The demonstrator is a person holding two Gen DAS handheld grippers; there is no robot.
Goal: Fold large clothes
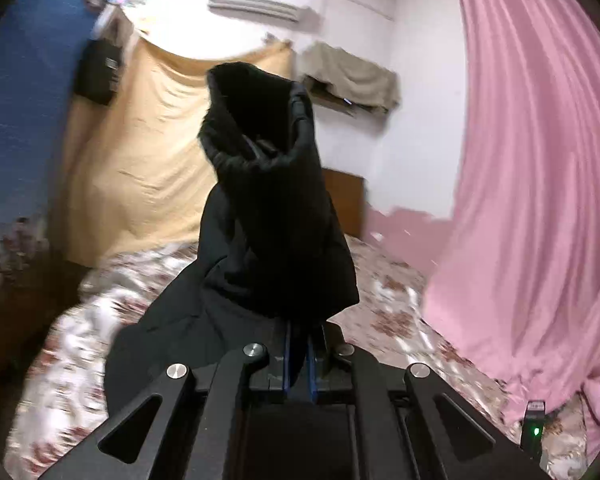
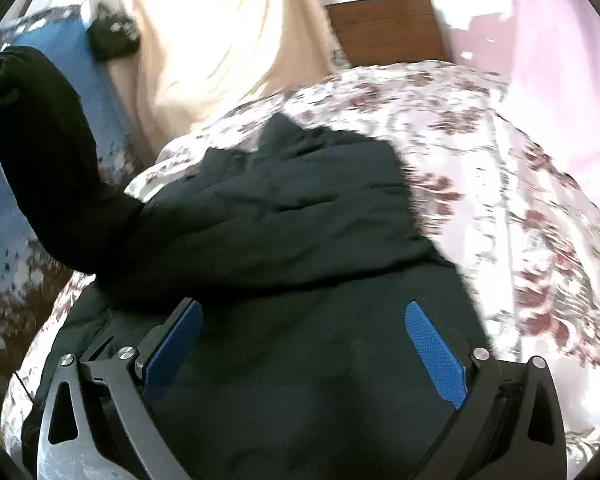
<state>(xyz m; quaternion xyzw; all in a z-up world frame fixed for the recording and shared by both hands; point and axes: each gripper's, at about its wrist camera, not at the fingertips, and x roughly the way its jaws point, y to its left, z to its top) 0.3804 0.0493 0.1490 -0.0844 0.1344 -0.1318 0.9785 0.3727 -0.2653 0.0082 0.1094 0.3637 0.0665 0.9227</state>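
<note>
Meanwhile left tool (image 1: 299, 344) pinches the black coat's (image 2: 300, 216) cuff aloft; right tool (image 2: 306, 350) spread above it.

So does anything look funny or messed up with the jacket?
Yes. One sleeve of the black jacket sticks up in the air, pinched in the left tongs, while the rest lies rumpled on the flowery bedspread. The right tongs hang open over it, gripping nothing.

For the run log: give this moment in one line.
left gripper: shut on black jacket sleeve, lifted | right gripper: jaws open above jacket | floral bedspread
</note>
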